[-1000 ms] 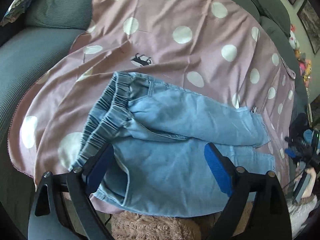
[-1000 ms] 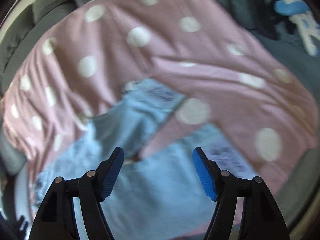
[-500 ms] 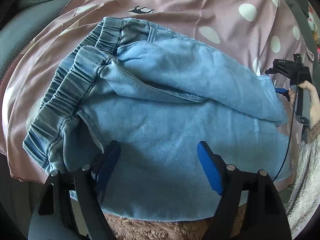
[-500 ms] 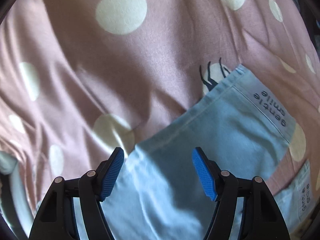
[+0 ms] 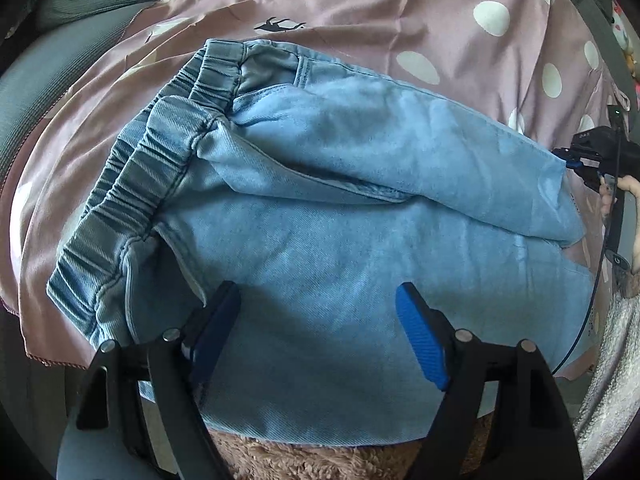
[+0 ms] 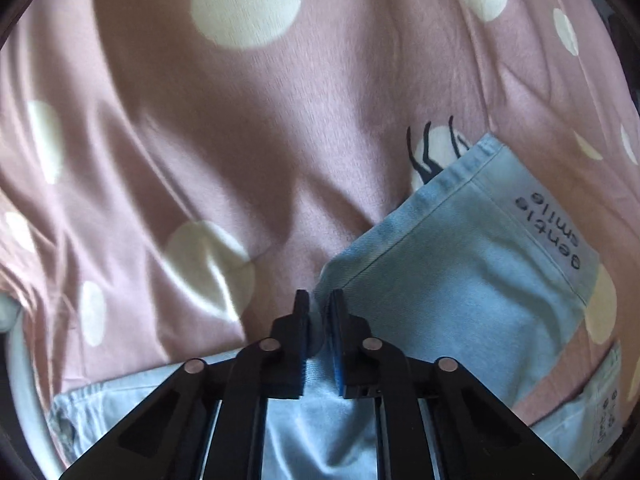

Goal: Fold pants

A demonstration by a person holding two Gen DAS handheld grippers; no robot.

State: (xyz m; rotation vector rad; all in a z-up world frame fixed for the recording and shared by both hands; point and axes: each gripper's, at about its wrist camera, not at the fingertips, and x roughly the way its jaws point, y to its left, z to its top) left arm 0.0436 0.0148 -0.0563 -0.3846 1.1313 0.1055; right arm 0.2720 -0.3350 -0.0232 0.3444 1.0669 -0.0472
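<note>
"gentle smile" reads upside down along the hem of the pants leg [image 6: 480,264]; print on the lower hem is too small to read.

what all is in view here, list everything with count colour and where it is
pants: one, light blue denim, spread on the blanket, elastic waistband at left in the left wrist view
blanket: one, dusty pink with white dots, draped over the sofa
sofa: one, grey-green, under the blanket
fleece: brown, bottom edge of the left wrist view
left gripper: one, black with blue pads, open above the pants
right gripper: one, black with blue pads, shut on a pant-leg edge near the hem
hand: one, at right edge, holding the right gripper
</note>
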